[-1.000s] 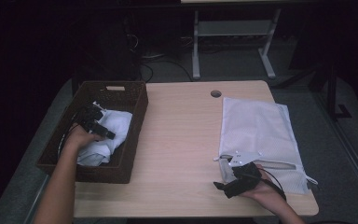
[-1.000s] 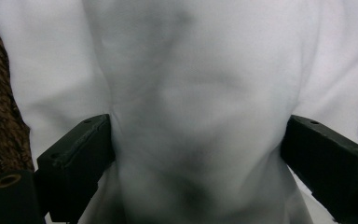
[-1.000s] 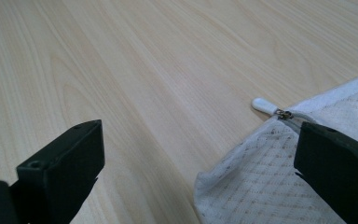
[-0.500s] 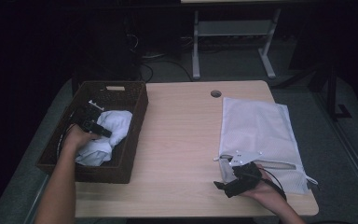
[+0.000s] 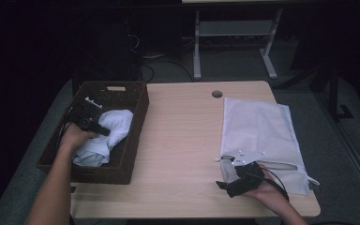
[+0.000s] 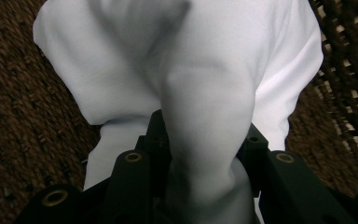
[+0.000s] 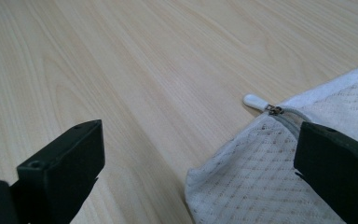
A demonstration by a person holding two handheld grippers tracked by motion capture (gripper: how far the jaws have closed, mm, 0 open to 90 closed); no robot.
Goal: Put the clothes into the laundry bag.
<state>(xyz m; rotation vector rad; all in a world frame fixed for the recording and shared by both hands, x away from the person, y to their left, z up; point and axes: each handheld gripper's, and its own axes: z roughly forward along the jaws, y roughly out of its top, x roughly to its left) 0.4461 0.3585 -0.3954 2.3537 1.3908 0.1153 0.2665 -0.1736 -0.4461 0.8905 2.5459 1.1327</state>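
Inside the basket [image 5: 136, 140], left gripper [image 5: 93, 126], jaws just closing, pinches white cloth [image 6: 205, 107]; next, lift clear toward mesh bag [image 5: 258, 126]; right gripper [image 7: 200, 172] wide open, empty.

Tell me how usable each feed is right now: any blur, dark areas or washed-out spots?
High view: dim overall, room behind the table nearly black, brown basket murky, mesh bag readable. Left gripper view: bright, the white cloth pinched in the left gripper looks soft, folds shaded grey. Right gripper view: evenly lit, wood grain and zipper pull sharp; right gripper near and slightly soft.
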